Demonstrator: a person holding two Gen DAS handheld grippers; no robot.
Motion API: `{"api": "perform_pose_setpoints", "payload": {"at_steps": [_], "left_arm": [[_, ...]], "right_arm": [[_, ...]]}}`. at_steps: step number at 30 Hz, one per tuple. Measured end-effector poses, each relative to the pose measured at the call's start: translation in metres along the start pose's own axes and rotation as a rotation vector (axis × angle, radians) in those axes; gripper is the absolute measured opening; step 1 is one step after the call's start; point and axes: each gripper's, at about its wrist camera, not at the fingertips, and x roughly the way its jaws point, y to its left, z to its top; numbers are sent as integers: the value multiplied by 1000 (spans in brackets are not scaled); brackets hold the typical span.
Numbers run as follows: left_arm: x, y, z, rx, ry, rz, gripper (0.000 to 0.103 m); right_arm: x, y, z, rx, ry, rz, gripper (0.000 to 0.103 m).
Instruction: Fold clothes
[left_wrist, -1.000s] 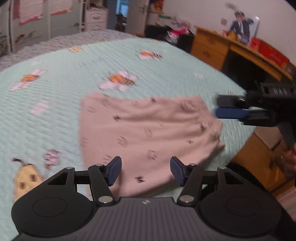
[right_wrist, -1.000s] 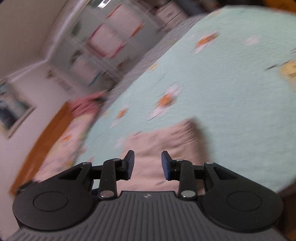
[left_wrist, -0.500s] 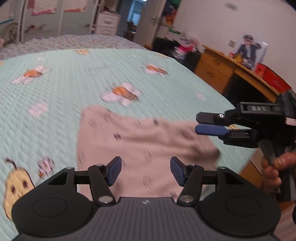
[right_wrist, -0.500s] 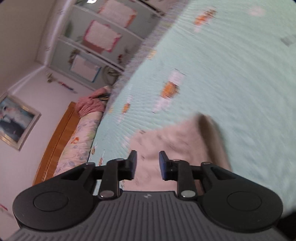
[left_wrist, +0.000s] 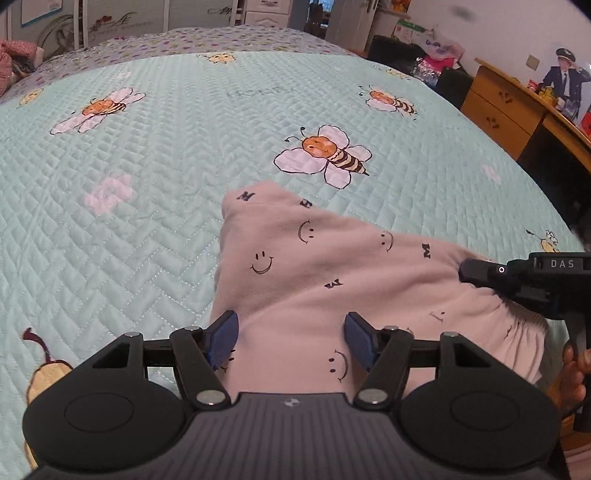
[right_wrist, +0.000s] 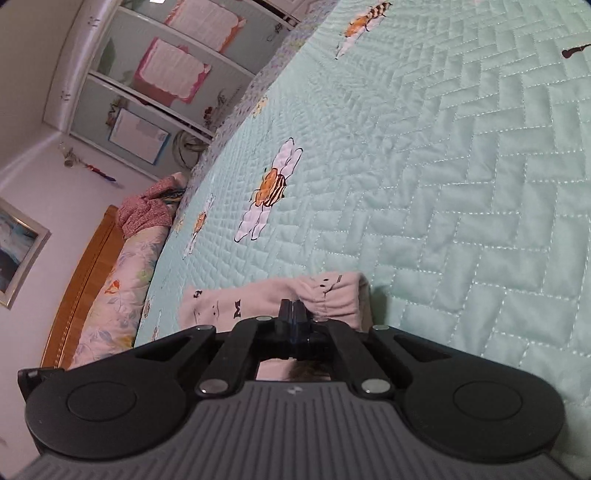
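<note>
A pale pink garment (left_wrist: 332, 266) printed with smiley faces lies partly folded on the mint quilt near the bed's front right corner. My left gripper (left_wrist: 291, 332) hovers over its near part. The jaws are opening, the cloth lies beneath and between the blue pads (left_wrist: 223, 341), and they do not press on it. At the right, my right gripper (left_wrist: 467, 269) is shut on the garment's gathered waistband edge. In the right wrist view, the right gripper (right_wrist: 293, 308) has its fingers pinched together on the bunched pink garment (right_wrist: 258, 295).
The mint quilt (left_wrist: 166, 166) with bee and flower prints spreads far and left. A wooden desk (left_wrist: 509, 110) stands beyond the bed's right edge. A wooden headboard (right_wrist: 81, 273) and flowered bedding (right_wrist: 122, 273) lie at the far end, before a wardrobe (right_wrist: 166, 74).
The right gripper came down onto the garment's right edge and shut on it. The left gripper moved in closer over the cloth, its jaws a little wider.
</note>
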Motion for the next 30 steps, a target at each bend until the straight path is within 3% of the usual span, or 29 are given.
{"api": "perform_pose_setpoints", "payload": {"at_steps": [1,4,5,6,9,14,15,16,17,20,21,25,27,30], "left_arm": [[-4,-2,3,5,-3,18,66],[-11,-10,15,69,-23,80,66],[-11,-14,20,93,-26,87,66],[-9,-18,26,114,-24,94,66],[7,-28,42,163,12,135,66],[41,-33,46,222,98,182,67],[45,-32,45,220,103,182,67],[46,-31,45,215,104,181,67],[45,-31,45,210,105,182,67],[45,-33,45,215,108,185,68],[44,-34,45,219,109,187,68],[44,-37,45,229,110,199,68],[44,-38,44,233,110,204,68],[45,-37,44,229,111,205,68]], "right_arm": [[-4,2,0,7,-7,-1,1],[-21,25,-1,-50,-64,5,19],[-27,33,-2,-76,-78,14,31],[-32,40,-5,-96,-86,28,37],[-47,53,-18,-114,-62,70,39],[-59,30,-47,-57,45,116,37],[-58,19,-51,-49,65,74,24],[-56,7,-55,-46,83,21,4],[-56,-3,-58,-29,88,7,0],[-65,-2,-58,-17,65,21,0],[-67,5,-56,-44,65,28,8],[-70,36,-50,-143,74,103,12],[-69,46,-49,-183,93,133,22],[-57,33,-62,-208,174,65,19]]}}
